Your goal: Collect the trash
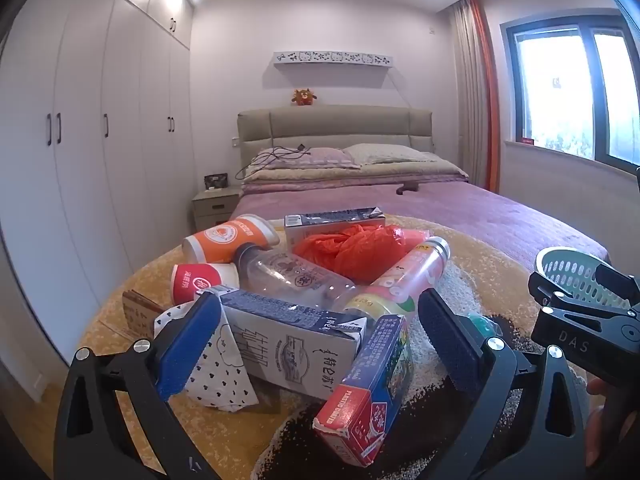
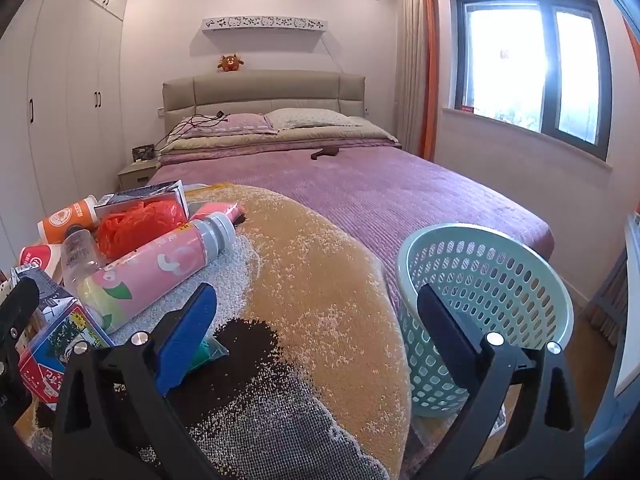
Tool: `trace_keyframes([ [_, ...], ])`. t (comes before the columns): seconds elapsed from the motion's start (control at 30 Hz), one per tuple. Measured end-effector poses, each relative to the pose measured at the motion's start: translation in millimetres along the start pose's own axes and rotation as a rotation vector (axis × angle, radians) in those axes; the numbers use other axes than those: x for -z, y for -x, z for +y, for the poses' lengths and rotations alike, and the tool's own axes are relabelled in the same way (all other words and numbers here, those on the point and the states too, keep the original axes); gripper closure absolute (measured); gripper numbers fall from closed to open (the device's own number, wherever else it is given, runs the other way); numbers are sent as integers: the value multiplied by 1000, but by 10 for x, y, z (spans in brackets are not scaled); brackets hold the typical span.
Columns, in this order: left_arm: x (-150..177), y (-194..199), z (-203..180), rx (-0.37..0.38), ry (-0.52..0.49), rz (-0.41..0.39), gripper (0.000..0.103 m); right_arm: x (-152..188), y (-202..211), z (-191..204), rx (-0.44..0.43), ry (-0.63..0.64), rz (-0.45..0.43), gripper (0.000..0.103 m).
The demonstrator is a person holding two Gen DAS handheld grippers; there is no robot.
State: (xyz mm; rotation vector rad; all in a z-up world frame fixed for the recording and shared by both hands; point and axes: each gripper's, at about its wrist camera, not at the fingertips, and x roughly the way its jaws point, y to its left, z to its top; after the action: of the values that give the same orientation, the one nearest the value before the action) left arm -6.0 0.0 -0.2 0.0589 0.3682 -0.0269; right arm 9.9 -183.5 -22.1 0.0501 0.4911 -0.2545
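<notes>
- The trash lies heaped on a round rug-covered surface at the foot of the bed point(image 2: 400, 200); nothing looks picked yet, so I judge the first pick is in hand.
- The left tool point(image 1: 320, 332) stands wide, holding nothing; its pads flank a milk carton point(image 1: 296, 340) and a red-blue box point(image 1: 368, 384) at the near edge of the heap.
- The next move, I judge, calls for settling on one of the two, closing on it, then carrying it right to the basket point(image 2: 480, 280).
- The right tool point(image 2: 316, 332) is wide and empty too, over bare rug just left of the basket.
- Counted: two milk cartons; two paper cups, orange point(image 1: 228, 238) and red point(image 1: 200, 280); two bottles, clear point(image 1: 288, 276) and pink point(image 2: 160, 264); one orange bag point(image 1: 356, 252); one spotted wrapper point(image 1: 216, 364); one box; one basket.
- A brown card and a teal scrap also show; what they are I cannot tell.
</notes>
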Motion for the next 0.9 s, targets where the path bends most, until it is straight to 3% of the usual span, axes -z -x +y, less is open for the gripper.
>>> trace_keyframes([
  [0.9, -2, 19, -10, 1, -1, -2, 7, 9, 50, 10, 14, 4, -9, 8],
])
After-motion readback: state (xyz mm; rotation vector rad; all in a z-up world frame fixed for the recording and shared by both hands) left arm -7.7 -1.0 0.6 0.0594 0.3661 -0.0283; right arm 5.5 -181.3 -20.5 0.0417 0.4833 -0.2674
